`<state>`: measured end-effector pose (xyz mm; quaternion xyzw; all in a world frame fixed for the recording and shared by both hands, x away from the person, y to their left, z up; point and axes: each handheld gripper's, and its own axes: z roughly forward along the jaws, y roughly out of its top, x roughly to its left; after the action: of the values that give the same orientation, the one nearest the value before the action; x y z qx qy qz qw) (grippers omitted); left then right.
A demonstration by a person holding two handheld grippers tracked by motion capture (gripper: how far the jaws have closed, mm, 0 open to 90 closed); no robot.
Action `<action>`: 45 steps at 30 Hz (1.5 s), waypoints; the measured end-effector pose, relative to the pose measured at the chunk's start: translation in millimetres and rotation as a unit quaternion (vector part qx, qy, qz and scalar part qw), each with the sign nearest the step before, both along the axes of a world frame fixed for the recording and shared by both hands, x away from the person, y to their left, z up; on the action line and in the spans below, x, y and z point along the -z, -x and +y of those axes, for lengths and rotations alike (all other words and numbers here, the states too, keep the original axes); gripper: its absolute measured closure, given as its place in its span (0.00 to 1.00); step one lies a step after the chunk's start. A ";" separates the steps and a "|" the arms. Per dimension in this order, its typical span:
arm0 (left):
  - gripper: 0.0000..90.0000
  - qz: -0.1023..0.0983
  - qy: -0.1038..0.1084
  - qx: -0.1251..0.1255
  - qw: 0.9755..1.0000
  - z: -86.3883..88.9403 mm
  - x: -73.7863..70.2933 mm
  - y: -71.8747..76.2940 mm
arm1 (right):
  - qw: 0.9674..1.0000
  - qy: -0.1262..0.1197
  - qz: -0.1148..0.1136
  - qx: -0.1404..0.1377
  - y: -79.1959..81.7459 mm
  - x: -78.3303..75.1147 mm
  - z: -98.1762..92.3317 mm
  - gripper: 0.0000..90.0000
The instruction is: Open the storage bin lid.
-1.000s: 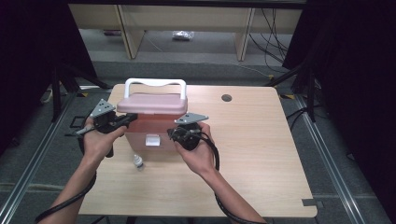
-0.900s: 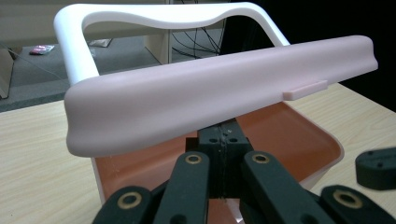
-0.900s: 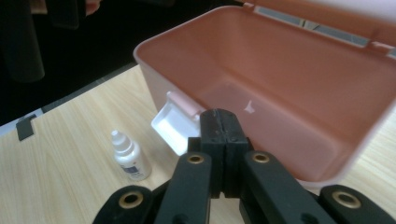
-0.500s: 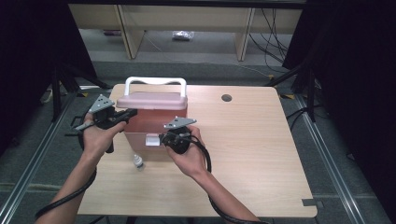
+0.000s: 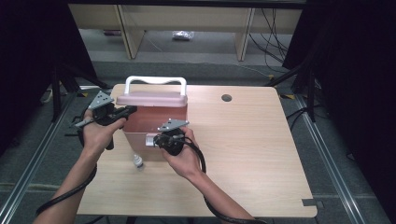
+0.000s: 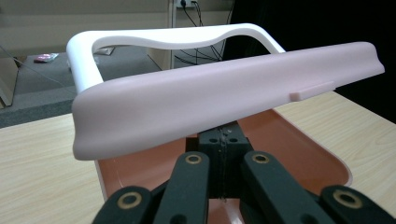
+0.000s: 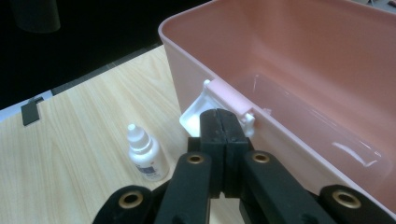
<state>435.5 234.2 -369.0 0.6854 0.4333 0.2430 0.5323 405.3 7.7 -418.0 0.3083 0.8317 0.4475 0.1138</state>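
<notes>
A pink storage box [image 5: 154, 125] stands on the left half of the table, its lid [image 5: 152, 98] tilted up with a white handle [image 5: 155, 80] on top. My left gripper [image 5: 130, 110] is shut, its tips tucked under the raised lid's [image 6: 224, 93] left edge above the box's rim [image 6: 299, 144]. My right gripper [image 5: 156, 140] is shut too, its tips [image 7: 223, 116] pressed against the white latch [image 7: 219, 100] on the box's [image 7: 303, 70] front wall. The box's inside looks bare. A small white dropper bottle [image 5: 137, 162] [image 7: 145, 154] stands just in front of the box.
The wooden table [image 5: 243, 154] has a round cable hole [image 5: 226, 98] at the back. A dark tape mark [image 5: 312, 202] sits near its front right corner. Shelving and cables lie on the floor beyond the table.
The lid has swung up from shut, and the box's inside now shows. My right gripper moved left to the front latch. My left gripper stays at the lid's left edge.
</notes>
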 end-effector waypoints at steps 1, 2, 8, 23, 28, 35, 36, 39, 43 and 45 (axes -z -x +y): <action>1.00 -0.001 0.000 0.000 1.000 -0.1 -0.7 -0.8 | 1.000 0.001 -0.004 -0.002 -1.0 1.0 0.9 1.00; 1.00 -0.001 0.000 0.000 1.000 -0.1 -1.5 -1.4 | 1.000 0.001 -0.001 -0.001 -1.4 1.7 2.2 1.00; 1.00 -0.006 0.004 -0.005 1.000 0.4 -4.2 -5.4 | 1.000 0.006 -0.001 0.000 -3.9 5.5 7.5 1.00; 1.00 -0.019 0.018 -0.032 0.999 -1.0 -6.2 -15.0 | 1.000 0.015 -0.007 0.007 -7.9 13.4 15.7 1.00; 1.00 -0.027 0.020 -0.040 0.999 -2.4 -8.8 -18.0 | 1.000 0.020 -0.007 0.004 -8.0 12.5 16.2 1.00; 1.00 -0.033 0.024 -0.047 0.998 -3.6 -11.5 -22.0 | 1.000 0.022 -0.012 0.004 -8.0 13.5 16.5 1.00; 1.00 -0.034 0.025 -0.048 0.998 -3.8 -12.1 -22.7 | 1.000 0.022 -0.011 0.005 -7.7 13.5 16.6 1.00; 1.00 -0.036 0.026 -0.050 0.998 -3.9 -13.7 -25.0 | 1.000 0.025 -0.011 0.004 -7.9 13.0 16.6 1.00; 1.00 -0.040 0.028 -0.050 0.998 -4.4 -15.7 -28.0 | 1.000 0.027 -0.013 0.002 -8.0 13.0 16.6 1.00; 1.00 -0.041 0.026 -0.051 0.998 -4.5 -16.8 -29.8 | 1.000 0.025 -0.013 0.002 -8.1 13.4 17.0 1.00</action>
<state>465.3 229.8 -352.2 0.6382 0.4513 0.2864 0.5541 413.4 24.7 -431.4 0.3008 0.8407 0.4301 0.1336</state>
